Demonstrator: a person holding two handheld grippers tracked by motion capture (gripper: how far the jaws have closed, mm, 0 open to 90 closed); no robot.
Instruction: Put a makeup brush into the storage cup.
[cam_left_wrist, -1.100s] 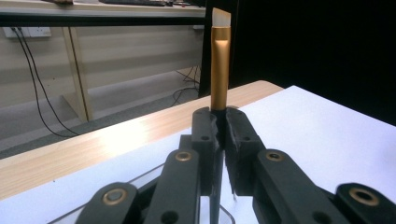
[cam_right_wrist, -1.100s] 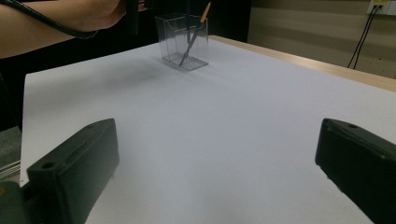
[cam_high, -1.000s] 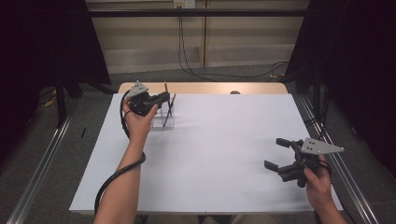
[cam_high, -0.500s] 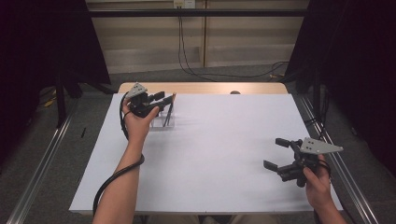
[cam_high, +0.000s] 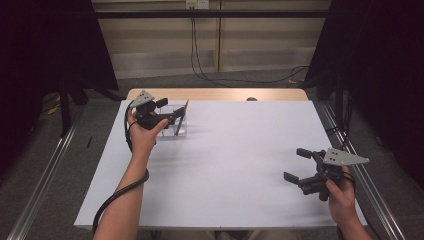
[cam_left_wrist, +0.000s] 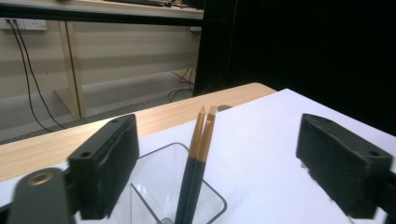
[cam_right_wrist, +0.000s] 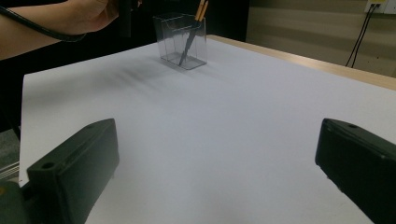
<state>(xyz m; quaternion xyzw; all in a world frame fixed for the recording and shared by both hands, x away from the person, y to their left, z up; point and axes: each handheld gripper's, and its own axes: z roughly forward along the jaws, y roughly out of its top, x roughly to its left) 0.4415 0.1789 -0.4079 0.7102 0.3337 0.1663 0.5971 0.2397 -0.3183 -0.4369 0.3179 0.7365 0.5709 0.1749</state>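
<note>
Just opened: left tongs, upper left, pencils released into clear holder. Right tongs open, empty. Placing seemingly done.

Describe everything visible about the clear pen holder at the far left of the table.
The clear pen holder is a small box of see-through plastic, open on top, with an inner divider. It stands upright on the white table cover near the far left corner. Two dark pencils with tan upper ends lean together inside it. The left gripper hovers at it, its fingers spread wide and just opened, touching neither holder nor pencils.
</note>
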